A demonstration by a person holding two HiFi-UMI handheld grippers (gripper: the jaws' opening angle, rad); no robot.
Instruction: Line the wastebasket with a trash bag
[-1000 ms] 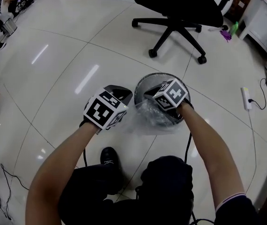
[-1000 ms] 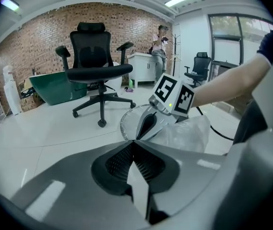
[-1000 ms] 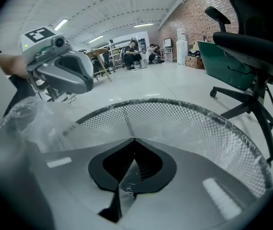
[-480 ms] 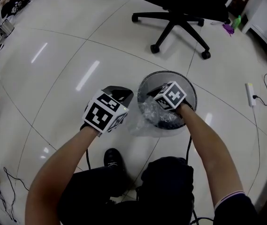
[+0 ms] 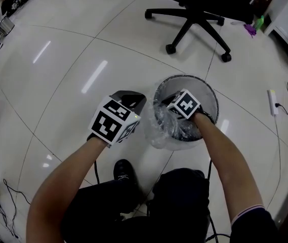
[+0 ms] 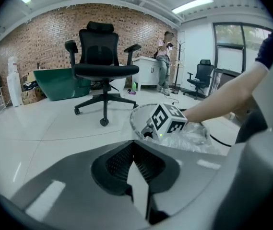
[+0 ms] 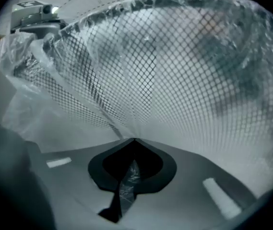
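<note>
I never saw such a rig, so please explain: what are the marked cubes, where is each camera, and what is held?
A person holds a two-fingered gripper in each hand; the marked cubes are part of them. One camera sits on the head, looking down; one rides on each gripper. On the floor stand a mesh wastebasket and an office chair. The right gripper, inside the wastebasket, pinches the clear trash bag. The left gripper, beside it, is shut, apparently on nothing.
</note>
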